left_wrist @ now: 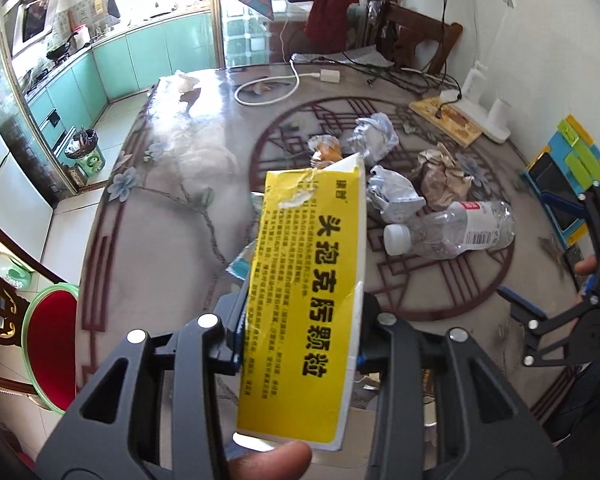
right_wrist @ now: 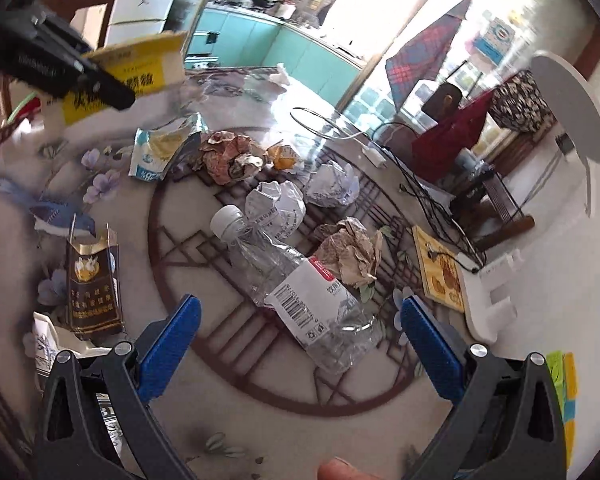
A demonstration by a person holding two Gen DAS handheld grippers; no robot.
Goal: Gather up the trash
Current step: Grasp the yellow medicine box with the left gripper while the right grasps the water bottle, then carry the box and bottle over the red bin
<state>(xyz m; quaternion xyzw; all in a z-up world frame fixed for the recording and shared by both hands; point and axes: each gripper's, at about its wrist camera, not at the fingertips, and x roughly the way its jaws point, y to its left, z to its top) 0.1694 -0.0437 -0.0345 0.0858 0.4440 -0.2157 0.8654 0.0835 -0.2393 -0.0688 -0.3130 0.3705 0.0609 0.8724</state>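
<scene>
My left gripper (left_wrist: 300, 328) is shut on a yellow and white medicine box (left_wrist: 304, 280), held up above the round patterned table (left_wrist: 160, 240); the same yellow box (right_wrist: 140, 68) shows at the upper left of the right wrist view. My right gripper (right_wrist: 300, 344) stands open, blue pads wide apart, just above a crushed clear plastic bottle (right_wrist: 296, 280) lying on the table. It also appears at the right edge as my right gripper (left_wrist: 540, 292). Crumpled white paper balls (right_wrist: 276, 204) and brown paper wads (right_wrist: 352, 252) lie beyond the bottle (left_wrist: 448, 232).
A dark cigarette pack (right_wrist: 94, 280) and a blue-white snack wrapper (right_wrist: 160, 152) lie at the table's left. A white charger cable (left_wrist: 268, 84), black cables (right_wrist: 428, 200), a wooden board (right_wrist: 440, 272) and a white lamp base (right_wrist: 488, 304) sit at the back. A red bin (left_wrist: 52, 348) stands on the floor.
</scene>
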